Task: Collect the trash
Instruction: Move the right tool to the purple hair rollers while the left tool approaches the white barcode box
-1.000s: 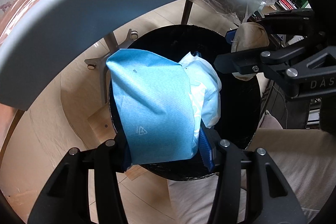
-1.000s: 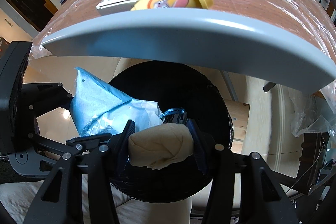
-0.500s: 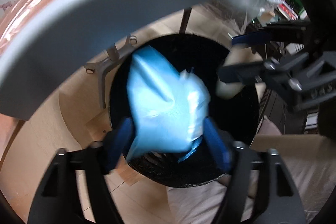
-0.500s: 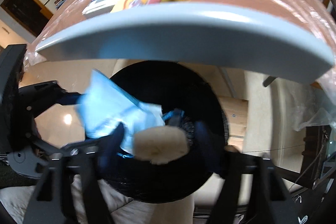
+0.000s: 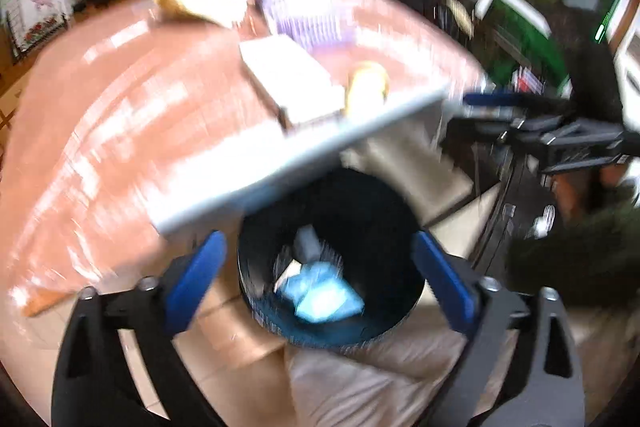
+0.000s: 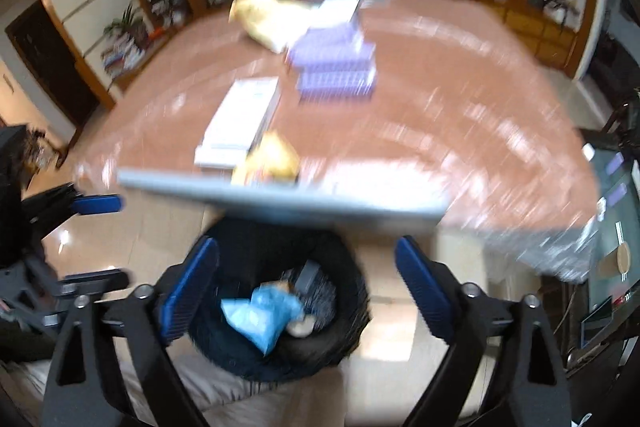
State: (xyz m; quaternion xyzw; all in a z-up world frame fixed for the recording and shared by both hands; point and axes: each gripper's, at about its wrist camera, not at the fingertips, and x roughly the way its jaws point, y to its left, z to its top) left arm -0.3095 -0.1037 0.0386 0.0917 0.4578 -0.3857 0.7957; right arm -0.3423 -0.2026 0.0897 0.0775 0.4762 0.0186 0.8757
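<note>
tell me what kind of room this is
Probably a home dining or living room: a large round reddish table under clear plastic holding boxes, wooden display shelves with books and a plant, and a black round waste bin on the tiled floor.

The bench (image 6: 420,99) is a round top under a shiny reddish-brown cover, with a grey edge (image 6: 280,201) on the near side; on it lie a white flat box (image 6: 240,119), a yellow tub (image 6: 272,159) on its side just beside that box at the rim, a stack of lilac trays (image 6: 336,63) further in, and a yellow packet (image 6: 264,19) at the far side (all blurred); the tiled floor (image 6: 396,323) below carries a black bin (image 6: 280,303).
</note>
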